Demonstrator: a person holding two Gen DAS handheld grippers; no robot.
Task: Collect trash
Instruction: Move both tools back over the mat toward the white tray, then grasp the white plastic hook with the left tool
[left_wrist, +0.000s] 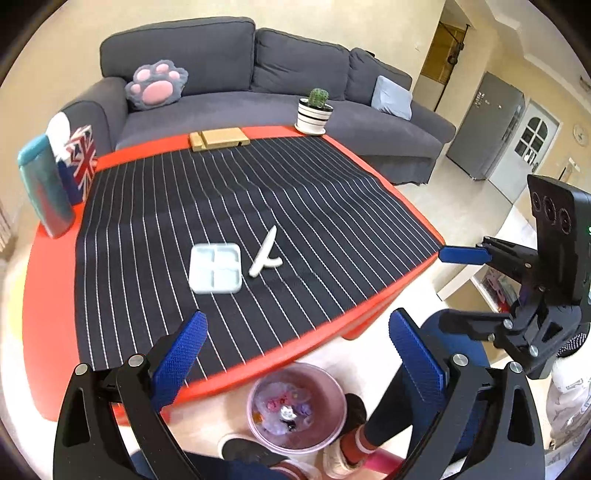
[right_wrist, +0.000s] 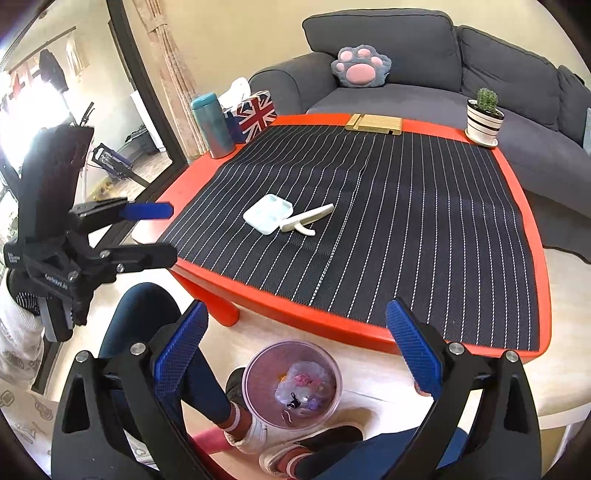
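Observation:
A small pale square tray (left_wrist: 215, 267) (right_wrist: 267, 213) lies on the striped mat, with a white hook-shaped plastic piece (left_wrist: 265, 254) (right_wrist: 306, 219) just to its right. A translucent pink bin (left_wrist: 297, 406) (right_wrist: 291, 384) holding wrappers and scraps stands on the floor below the table's near edge. My left gripper (left_wrist: 299, 354) is open and empty, above the table edge and the bin. My right gripper (right_wrist: 295, 350) is open and empty, also over the bin. Each gripper shows in the other's view, the right one (left_wrist: 461, 288) and the left one (right_wrist: 162, 232), both open.
The red table (left_wrist: 48, 295) (right_wrist: 517, 155) carries a striped mat, a teal flask (left_wrist: 46, 192) (right_wrist: 212, 123), a Union Jack tissue box (left_wrist: 79, 162) (right_wrist: 255, 114), a wooden stand (left_wrist: 218, 138) (right_wrist: 375, 123) and a potted cactus (left_wrist: 314, 110) (right_wrist: 484, 116). A grey sofa (left_wrist: 258, 74) stands behind. The person's legs and shoes flank the bin.

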